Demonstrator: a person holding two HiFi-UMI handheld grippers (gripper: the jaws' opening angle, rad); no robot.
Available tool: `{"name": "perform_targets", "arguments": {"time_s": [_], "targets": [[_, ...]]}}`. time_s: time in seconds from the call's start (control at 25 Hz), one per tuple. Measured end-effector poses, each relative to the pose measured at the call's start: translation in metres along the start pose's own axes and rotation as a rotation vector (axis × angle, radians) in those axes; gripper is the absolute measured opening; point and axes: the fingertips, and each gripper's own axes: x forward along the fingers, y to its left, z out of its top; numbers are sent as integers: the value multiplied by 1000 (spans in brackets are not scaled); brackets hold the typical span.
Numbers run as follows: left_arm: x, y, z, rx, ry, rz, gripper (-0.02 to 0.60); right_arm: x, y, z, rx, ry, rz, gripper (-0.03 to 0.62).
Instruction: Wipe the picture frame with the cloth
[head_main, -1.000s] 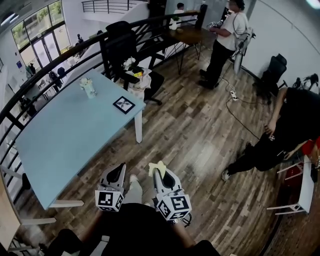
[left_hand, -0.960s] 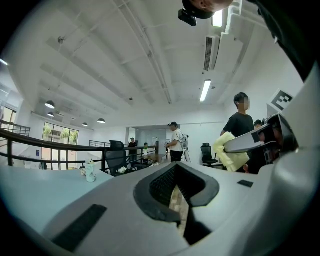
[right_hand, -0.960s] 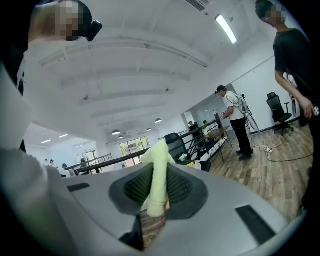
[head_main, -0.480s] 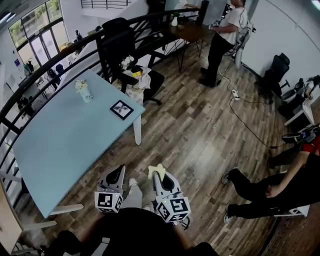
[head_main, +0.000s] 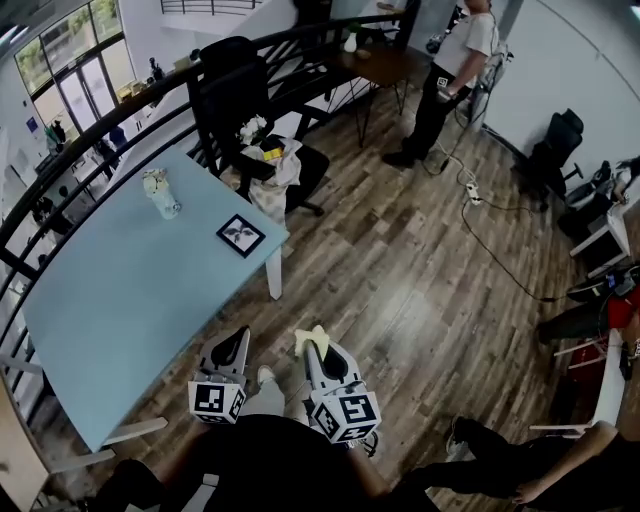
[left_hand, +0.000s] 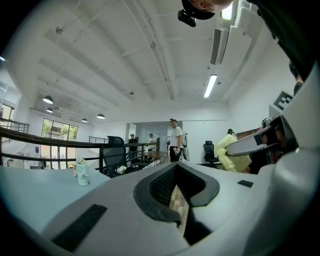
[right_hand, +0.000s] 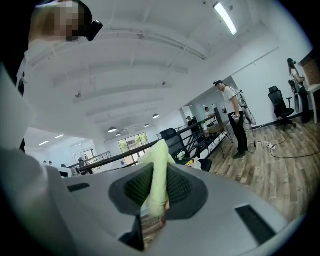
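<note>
Across the right of the head view, wooden floor (head_main: 400, 270) lay wide and open. To its left stood the pale blue bench (head_main: 120, 290), its long edge slanting toward us and most of its top bare. A black chair (head_main: 240, 90) stood at the bench's far corner, beside the railing. We held both tongs low over the floor, just off the bench's near edge. Our left tongs (head_main: 237, 340) were closed to a thin slit and held nothing. Our right tongs (head_main: 316, 345) were clamped on the yellow cloth (right_hand: 157, 175), which stuck up past the tips. The picture frame (head_main: 240, 236) lay flat close to the bench's right corner, well apart from both tongs. A small vase (head_main: 160, 194) stood farther back, clear of the edges.
</note>
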Motion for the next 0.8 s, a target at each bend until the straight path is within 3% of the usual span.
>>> {"name": "perform_targets", "arguments": {"time_s": [0.8], "targets": [[101, 85, 23, 22, -43, -45, -3, 129, 2, 30, -19, -38, -16, 58]]}}
